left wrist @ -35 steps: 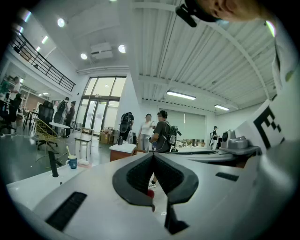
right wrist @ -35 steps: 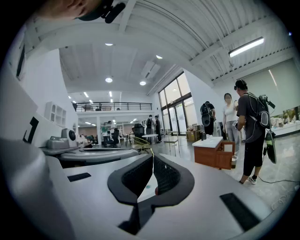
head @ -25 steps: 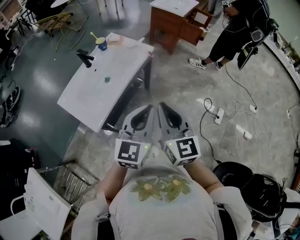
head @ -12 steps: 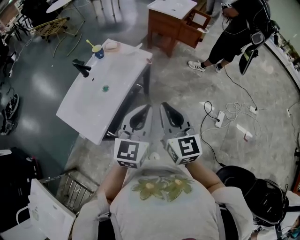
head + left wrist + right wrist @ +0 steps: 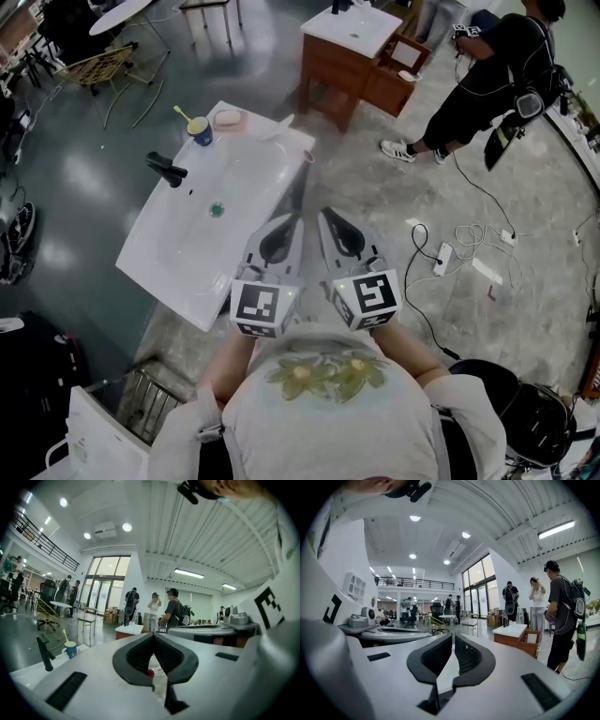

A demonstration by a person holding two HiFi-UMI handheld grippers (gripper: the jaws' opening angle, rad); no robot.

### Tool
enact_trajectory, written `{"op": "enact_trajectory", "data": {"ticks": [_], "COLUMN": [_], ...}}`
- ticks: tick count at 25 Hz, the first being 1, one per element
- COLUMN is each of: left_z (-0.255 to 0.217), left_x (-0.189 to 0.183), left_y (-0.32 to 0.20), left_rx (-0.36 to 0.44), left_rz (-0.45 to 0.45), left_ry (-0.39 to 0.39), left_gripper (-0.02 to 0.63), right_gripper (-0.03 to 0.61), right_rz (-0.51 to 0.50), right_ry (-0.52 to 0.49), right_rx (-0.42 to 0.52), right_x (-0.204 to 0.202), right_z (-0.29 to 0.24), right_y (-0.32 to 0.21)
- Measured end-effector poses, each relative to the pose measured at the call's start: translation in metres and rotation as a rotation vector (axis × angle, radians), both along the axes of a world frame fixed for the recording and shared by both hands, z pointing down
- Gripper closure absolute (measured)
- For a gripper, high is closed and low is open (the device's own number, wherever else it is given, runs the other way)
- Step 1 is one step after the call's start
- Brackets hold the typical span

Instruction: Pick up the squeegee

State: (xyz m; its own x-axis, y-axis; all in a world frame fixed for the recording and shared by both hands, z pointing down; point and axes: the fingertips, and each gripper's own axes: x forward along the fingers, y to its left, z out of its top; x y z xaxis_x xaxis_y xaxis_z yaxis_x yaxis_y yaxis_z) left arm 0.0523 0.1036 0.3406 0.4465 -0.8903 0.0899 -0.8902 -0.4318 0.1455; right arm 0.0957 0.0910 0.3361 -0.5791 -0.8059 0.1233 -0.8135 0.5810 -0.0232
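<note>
Your left gripper [image 5: 296, 219] and right gripper [image 5: 323, 216] are closed tight and empty beside the sink [image 5: 178, 253], and the squeegee [image 5: 279, 126] may be that pale long thing on the sink's far corner, ahead, nearer your left one.

The left hand-held gripper [image 5: 292, 225] and the right hand-held gripper [image 5: 326, 223] are side by side, low in the head view. The desk [image 5: 183, 258] lies ahead to their left. A tap [image 5: 167, 169] stands on its left edge. A cup [image 5: 199, 129] is at the far end, with a dish [image 5: 228, 119] just right of it. A cabinet [image 5: 337, 56] stands behind the desk, and a person [image 5: 478, 84] stands to its right.
</note>
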Motion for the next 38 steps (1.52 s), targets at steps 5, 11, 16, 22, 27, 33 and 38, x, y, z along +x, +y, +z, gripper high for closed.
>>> {"op": "enact_trajectory", "data": {"ticks": [5,11,16,22,27,33,38], "left_z": [0.002,0.014,0.017,0.029,0.040,0.052,0.059], "left_x": [-0.014,-0.044,-0.055,-0.057,-0.061,-0.070,-0.071], "left_y": [-0.036,-0.068,-0.085,-0.098,-0.112,-0.141,-0.162], "left_rx": [-0.013,-0.021,-0.028,-0.060,-0.088,-0.105,-0.112], "left_rz": [0.002,0.013,0.031,0.035,0.025,0.008,0.009], "left_ry": [0.001,-0.001,-0.006,0.003,0.007,-0.012,-0.032], "left_gripper": [0.604,0.604,0.604,0.605,0.604,0.604,0.605], "right_gripper": [0.551,0.551,0.551,0.550,0.549,0.549,0.546], "right_rz": [-0.019,-0.012,-0.001,0.000,0.002,-0.003,-0.005], "right_ry": [0.017,0.043,0.063,0.104,0.141,0.179,0.198], "right_rx": [-0.040,-0.045,-0.069,-0.132,-0.162,-0.180,-0.204], "right_x": [-0.018,-0.047,-0.054,-0.059,-0.061,-0.065,-0.066], "right_z": [0.010,0.022,0.031,0.048,0.061,0.074,0.084], "right_y": [-0.035,-0.068,-0.083,-0.099,-0.117,-0.148,-0.173]}}
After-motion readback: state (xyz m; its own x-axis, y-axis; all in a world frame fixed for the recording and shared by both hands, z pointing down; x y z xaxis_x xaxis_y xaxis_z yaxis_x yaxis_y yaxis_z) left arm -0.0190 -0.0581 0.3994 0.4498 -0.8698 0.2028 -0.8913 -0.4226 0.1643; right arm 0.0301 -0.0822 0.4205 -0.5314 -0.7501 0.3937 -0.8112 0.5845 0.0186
